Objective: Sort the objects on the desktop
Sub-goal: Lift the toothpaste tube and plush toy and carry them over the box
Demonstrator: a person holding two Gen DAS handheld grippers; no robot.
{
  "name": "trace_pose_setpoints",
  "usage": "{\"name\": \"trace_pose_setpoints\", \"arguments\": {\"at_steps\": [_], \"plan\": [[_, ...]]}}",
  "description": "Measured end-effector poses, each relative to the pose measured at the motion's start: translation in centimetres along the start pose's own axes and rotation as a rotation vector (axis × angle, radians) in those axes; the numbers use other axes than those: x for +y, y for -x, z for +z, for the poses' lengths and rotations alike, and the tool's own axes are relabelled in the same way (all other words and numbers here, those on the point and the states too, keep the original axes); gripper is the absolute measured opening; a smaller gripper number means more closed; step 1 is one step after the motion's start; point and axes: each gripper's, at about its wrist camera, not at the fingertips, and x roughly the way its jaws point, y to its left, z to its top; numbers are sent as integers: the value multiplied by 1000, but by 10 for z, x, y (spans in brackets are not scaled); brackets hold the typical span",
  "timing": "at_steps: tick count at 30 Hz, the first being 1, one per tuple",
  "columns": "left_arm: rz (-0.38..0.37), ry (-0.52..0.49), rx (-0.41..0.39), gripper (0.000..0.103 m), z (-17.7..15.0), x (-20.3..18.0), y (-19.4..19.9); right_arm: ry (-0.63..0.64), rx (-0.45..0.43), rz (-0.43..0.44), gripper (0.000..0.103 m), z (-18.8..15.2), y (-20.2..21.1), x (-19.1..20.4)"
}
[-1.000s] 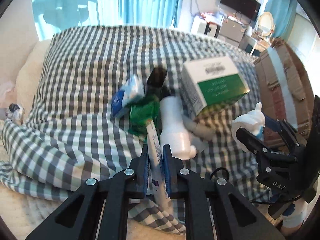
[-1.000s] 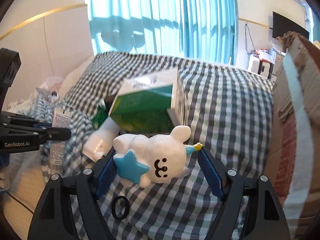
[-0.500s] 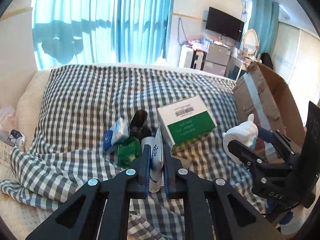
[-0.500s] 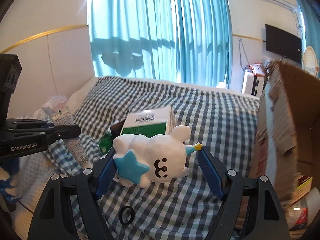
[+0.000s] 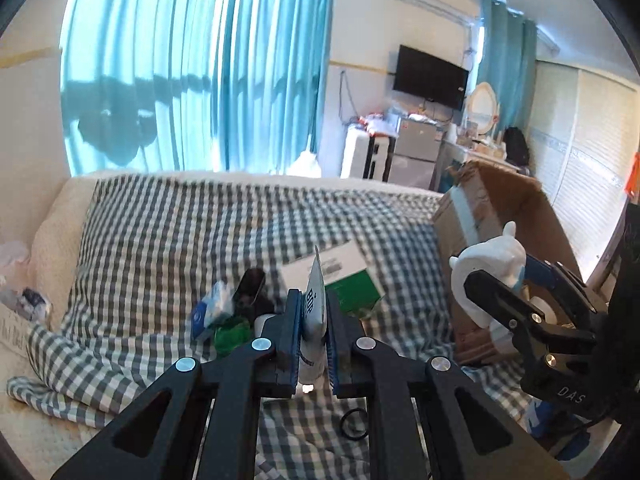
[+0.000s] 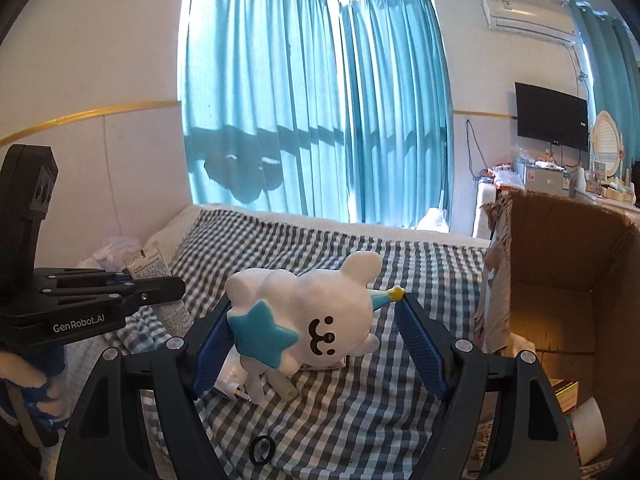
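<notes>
"GenRobot.AI" reads in white along my left hand-held gripper (image 5: 311,332), and "DAS" shows on the black body of my right hand-held gripper (image 6: 316,336). The left one is pinched nearly closed on a soft white tube (image 5: 313,312) with blue lettering I can't fully read, its flat crimped end pointing up. The right one, jaws wide, clamps a glossy white cartoon figure (image 6: 308,320) with a teal star and a printed smile. Both tilt slightly downward above the checked bedspread (image 5: 168,240), where a green-and-white box (image 5: 348,276) lies. An open cardboard box (image 6: 560,280) stands to the right.
</notes>
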Motion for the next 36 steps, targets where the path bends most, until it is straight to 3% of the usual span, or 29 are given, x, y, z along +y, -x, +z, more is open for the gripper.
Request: {"name": "trace_pose_setpoints", "arguments": {"at_steps": [10, 21, 36], "plan": [[1, -98, -107, 10, 12, -32, 23, -23, -86, -43, 78, 17, 29, -8], [-81, -137, -208, 10, 40, -71, 47, -77, -208, -75, 78, 38, 80, -28], [-192, -224, -314, 10, 80, -143, 64, -128, -312, -198, 78, 44, 136, -68]]}}
